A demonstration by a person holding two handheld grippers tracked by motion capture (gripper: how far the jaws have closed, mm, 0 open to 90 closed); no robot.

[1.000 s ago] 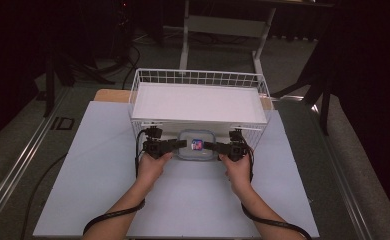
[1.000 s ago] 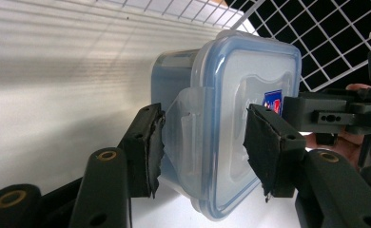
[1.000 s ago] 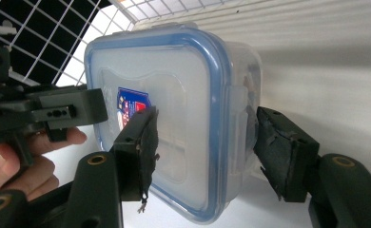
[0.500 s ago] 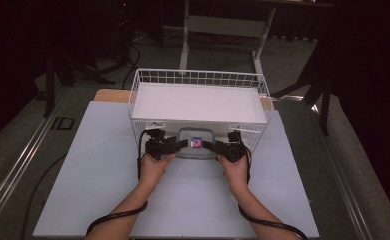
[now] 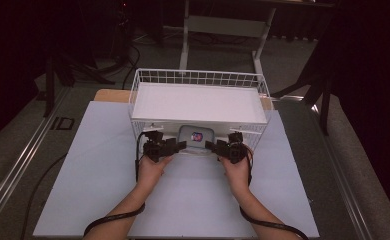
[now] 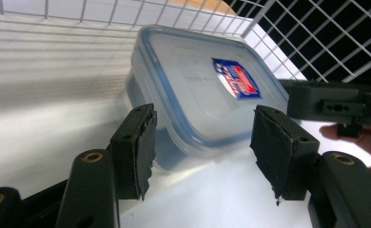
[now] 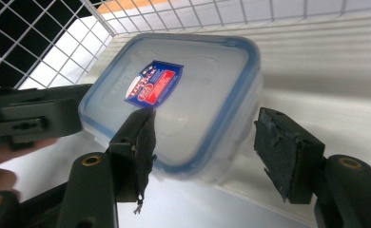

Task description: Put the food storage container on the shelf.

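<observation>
Little changed over the last second — both hands eased slightly back toward the person, claws staying either side of the box (image 5: 196, 138). Left claw (image 6: 200, 142) wide, pads apart around the near corner, not closed on it. Right claw (image 7: 205, 147) wide too, flanking the opposite corner. Box lying lid-up, blue seal and sticker showing, under the wire basket (image 5: 263, 90), on the bench (image 5: 98, 170) at the basket's front edge. Probably a two-sided approach to draw the box out — no grip made yet, so no pull possible until the pads close.
</observation>
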